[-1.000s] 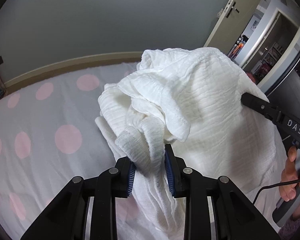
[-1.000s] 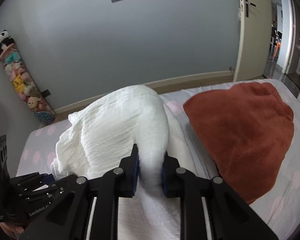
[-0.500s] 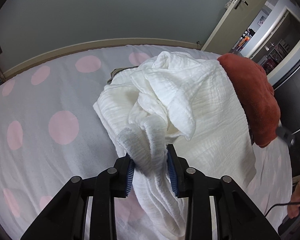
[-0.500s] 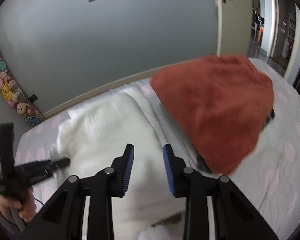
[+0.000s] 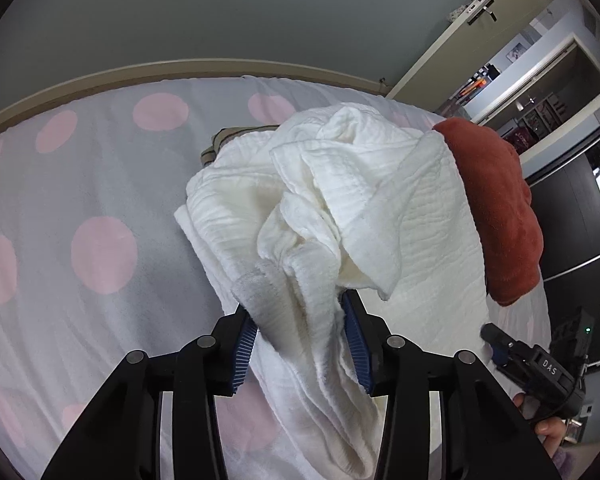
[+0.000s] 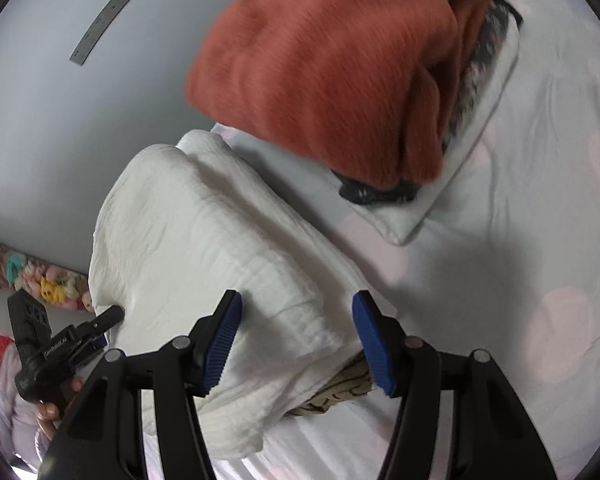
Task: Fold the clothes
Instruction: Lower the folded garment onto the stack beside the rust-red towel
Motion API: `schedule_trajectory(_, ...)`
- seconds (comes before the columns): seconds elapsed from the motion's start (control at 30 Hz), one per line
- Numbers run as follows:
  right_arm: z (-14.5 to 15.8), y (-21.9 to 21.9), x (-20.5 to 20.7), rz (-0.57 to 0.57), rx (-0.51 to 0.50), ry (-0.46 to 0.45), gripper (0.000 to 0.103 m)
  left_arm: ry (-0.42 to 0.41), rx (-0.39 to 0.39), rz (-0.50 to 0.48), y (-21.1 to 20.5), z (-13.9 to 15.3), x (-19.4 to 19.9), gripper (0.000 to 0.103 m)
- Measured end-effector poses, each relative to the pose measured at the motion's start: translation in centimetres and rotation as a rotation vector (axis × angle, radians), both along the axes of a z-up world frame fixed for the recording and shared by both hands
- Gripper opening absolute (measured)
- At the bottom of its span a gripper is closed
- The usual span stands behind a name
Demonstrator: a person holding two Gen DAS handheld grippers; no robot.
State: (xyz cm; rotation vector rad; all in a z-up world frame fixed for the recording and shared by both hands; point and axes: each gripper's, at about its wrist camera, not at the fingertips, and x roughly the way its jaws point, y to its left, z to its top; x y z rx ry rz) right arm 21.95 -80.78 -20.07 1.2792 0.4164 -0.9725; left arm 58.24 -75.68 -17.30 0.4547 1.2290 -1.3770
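1. White crinkled garment [image 5: 364, 200] lies bunched on polka-dot bedsheet [image 5: 80, 200], roughly mid-bed; one gathered edge lifted off the sheet.
2. Left gripper [image 5: 300, 340] pinches that gathered edge between its blue pads [image 5: 244, 344]; fabric drapes down over and between the fingers.
3. Right gripper [image 6: 296, 340] has its jaws spread wide, nothing between them; it hovers above the garment's [image 6: 204, 240] near edge, pads [image 6: 368, 340] not touching cloth as far as I can tell.
4. Patterned tan/dark cloth [image 6: 340, 388] pokes out from under the garment's edge, near the right gripper; also visible at the garment's far side in the left wrist view [image 5: 224, 142].
5. Rust-red fleece blanket [image 6: 332, 64] just beside the garment, lying on a dark patterned item [image 6: 380, 194] atop a white pillow [image 6: 432, 208].
6. Background: grey wall [image 5: 260, 12], open door [image 5: 484, 12], strip of plush toys [image 6: 48, 280] against the wall.
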Motion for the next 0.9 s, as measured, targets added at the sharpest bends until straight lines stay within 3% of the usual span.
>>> schedule_trajectory(0.07,-0.4,0.3,0.1,-0.018,0.006,-0.045,0.028,-0.020,-0.032,-0.001,0.5,0.2,-0.2,0.030)
schedule_trajectory(0.13,0.2,0.6,0.5,-0.027,-0.025,-0.028,0.019,-0.049,-0.082,-0.002,1.0,1.0,-0.5,0.026)
schedule_trajectory(0.23,3.3,1.0,1.6,-0.009,-0.126,0.040,0.015,-0.084,-0.203,-0.013,2.0,3.8,-1.1,0.024)
schedule_trajectory(0.33,7.0,1.7,2.2,0.008,-0.255,0.046,0.014,-0.118,-0.325,-0.012,3.3,6.6,-1.5,0.024)
schedule_trajectory(0.4,8.5,1.8,2.4,0.013,-0.302,0.061,0.014,-0.109,-0.308,-0.004,3.1,6.4,-1.3,0.024)
schedule_trajectory(0.47,8.0,1.3,2.7,0.014,-0.281,0.088,0.014,-0.088,-0.258,0.007,2.6,5.2,-0.9,0.024)
schedule_trajectory(0.6,4.7,0.4,3.5,0.007,-0.175,0.152,0.014,-0.070,-0.144,0.036,1.6,1.1,0.3,0.025)
schedule_trajectory(0.67,3.2,0.3,3.7,0.006,-0.138,0.175,0.015,-0.057,-0.116,0.050,1.5,-0.1,1.0,0.030)
schedule_trajectory(0.8,2.9,0.9,4.0,0.009,-0.127,0.212,0.023,-0.010,-0.113,0.064,2.1,0.6,2.5,0.041)
schedule_trajectory(0.9,4.3,1.7,3.8,-0.007,-0.151,0.253,0.027,-0.075,-0.151,0.045,3.2,2.5,2.9,0.042)
